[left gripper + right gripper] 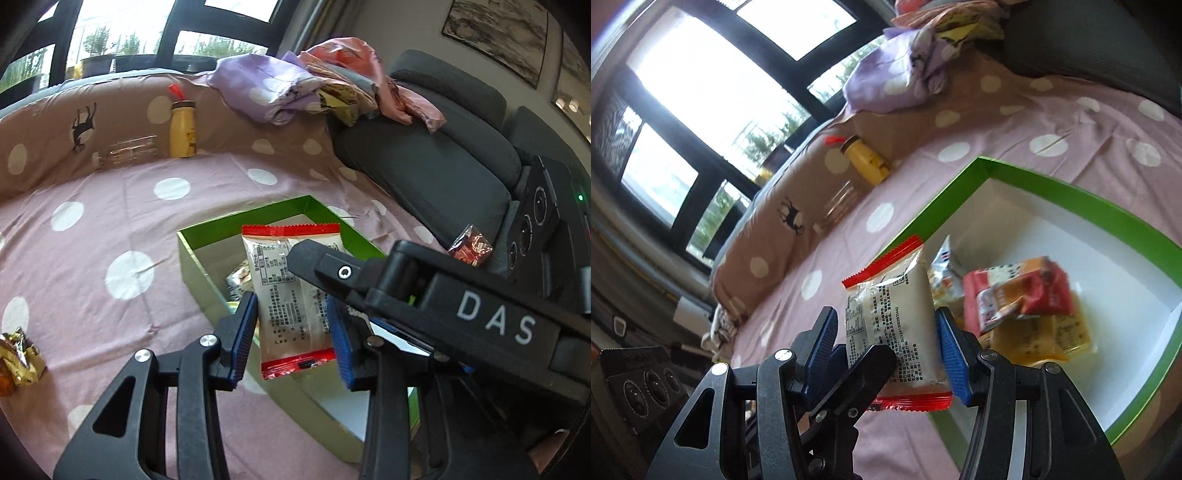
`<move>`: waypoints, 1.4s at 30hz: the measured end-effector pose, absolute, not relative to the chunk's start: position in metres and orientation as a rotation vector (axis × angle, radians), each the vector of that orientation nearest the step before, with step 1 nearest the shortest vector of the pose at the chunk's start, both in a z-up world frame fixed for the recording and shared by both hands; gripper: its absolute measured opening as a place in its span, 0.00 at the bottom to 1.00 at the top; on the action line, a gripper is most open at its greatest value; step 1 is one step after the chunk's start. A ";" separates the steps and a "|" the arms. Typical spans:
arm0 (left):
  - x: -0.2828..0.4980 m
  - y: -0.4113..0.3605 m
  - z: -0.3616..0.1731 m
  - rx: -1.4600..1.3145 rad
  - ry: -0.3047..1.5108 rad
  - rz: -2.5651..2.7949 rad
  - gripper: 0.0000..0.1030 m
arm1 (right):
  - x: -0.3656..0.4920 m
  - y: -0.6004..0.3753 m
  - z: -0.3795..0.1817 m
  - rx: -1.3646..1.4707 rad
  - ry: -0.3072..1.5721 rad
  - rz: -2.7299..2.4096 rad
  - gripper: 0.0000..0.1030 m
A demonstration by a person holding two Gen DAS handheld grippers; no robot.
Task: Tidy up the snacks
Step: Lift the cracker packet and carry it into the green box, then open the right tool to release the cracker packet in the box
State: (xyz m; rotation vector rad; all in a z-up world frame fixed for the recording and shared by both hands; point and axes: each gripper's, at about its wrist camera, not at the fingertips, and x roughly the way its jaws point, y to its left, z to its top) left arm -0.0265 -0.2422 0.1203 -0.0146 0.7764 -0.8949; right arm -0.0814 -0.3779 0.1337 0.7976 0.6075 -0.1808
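Observation:
A white snack packet with red ends (291, 299) hangs over the green box (192, 254). It sits between the blue pads of my left gripper (293, 328), whose jaws stand wider than the packet. The right gripper's black body (424, 295) crosses in front from the right. In the right wrist view the same packet (897, 332) is between the blue pads of my right gripper (886, 350), touching the right pad, with the left gripper's finger (857, 384) crossing below it. Several snacks (1019, 295) lie inside the box (1089, 206).
A gold-wrapped snack (18, 358) lies on the pink dotted bedsheet at the left. A red-foil snack (471, 245) rests by the grey cushion. A yellow bottle (182, 127) and a clear jar (129, 151) stand at the back. Bunched cloth (266, 88) lies behind.

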 end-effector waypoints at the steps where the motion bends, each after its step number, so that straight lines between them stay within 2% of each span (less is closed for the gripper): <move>1: -0.026 -0.249 0.120 -0.009 0.774 -0.913 0.37 | -0.085 -0.384 0.133 0.809 0.591 -0.199 0.56; 12: -0.021 -0.295 0.098 -0.020 0.854 -0.994 0.37 | -0.099 -0.422 0.115 0.890 0.549 -0.342 0.56; 16: -0.026 -0.296 0.099 0.000 0.849 -1.007 0.47 | -0.101 -0.421 0.116 0.889 0.539 -0.339 0.56; 19: -0.032 -0.286 0.105 0.030 0.808 -0.977 0.61 | -0.105 -0.419 0.121 0.861 0.517 -0.381 0.59; 21: -0.031 -0.274 0.110 0.025 0.796 -0.959 0.72 | -0.106 -0.416 0.124 0.849 0.506 -0.389 0.63; 27: -0.023 -0.219 0.123 -0.052 0.791 -0.848 0.78 | -0.098 -0.395 0.137 0.787 0.502 -0.332 0.70; 32: -0.021 -0.158 0.131 -0.059 0.764 -0.690 0.86 | -0.086 -0.363 0.148 0.687 0.527 -0.312 0.71; 34: -0.019 -0.131 0.131 -0.071 0.761 -0.613 0.87 | -0.080 -0.349 0.151 0.655 0.534 -0.289 0.72; 37: -0.018 -0.094 0.129 -0.061 0.751 -0.491 0.88 | -0.070 -0.328 0.152 0.614 0.548 -0.238 0.80; 42: -0.009 -0.042 0.110 -0.121 0.768 -0.322 0.88 | -0.051 -0.298 0.144 0.551 0.614 -0.184 0.80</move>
